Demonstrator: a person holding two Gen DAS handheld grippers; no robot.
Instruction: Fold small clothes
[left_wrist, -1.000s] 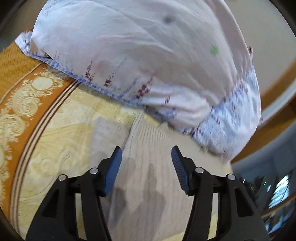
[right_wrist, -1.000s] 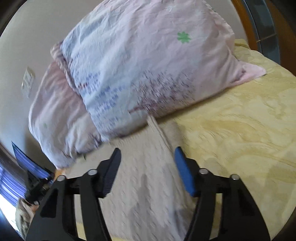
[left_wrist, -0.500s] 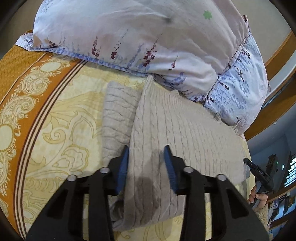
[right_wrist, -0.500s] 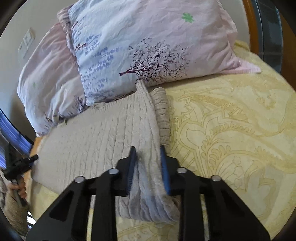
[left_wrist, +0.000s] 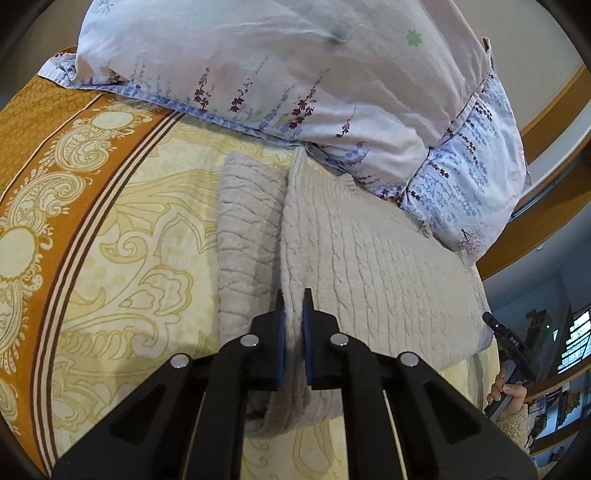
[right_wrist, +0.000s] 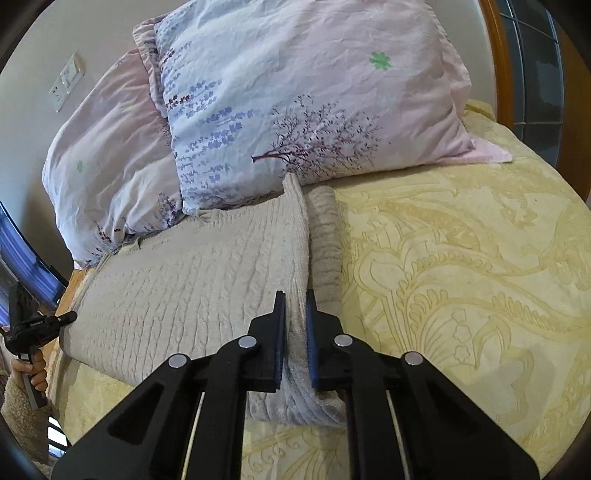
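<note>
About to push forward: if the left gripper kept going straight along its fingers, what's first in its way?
The left gripper is clamped on the beige knit sweater; more of that ridge, then probably the floral pillow.

I see a knitted sweater (left_wrist: 369, 258) lying on the bed (left_wrist: 129, 240) | two pillows (right_wrist: 295, 92) behind it, touching its far edge | one folded sleeve (left_wrist: 247, 236) beside each outer edge.

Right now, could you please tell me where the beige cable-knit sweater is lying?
The beige cable-knit sweater lies centrally in both views on the yellow patterned bedspread, its far end against the floral pillows.
</note>
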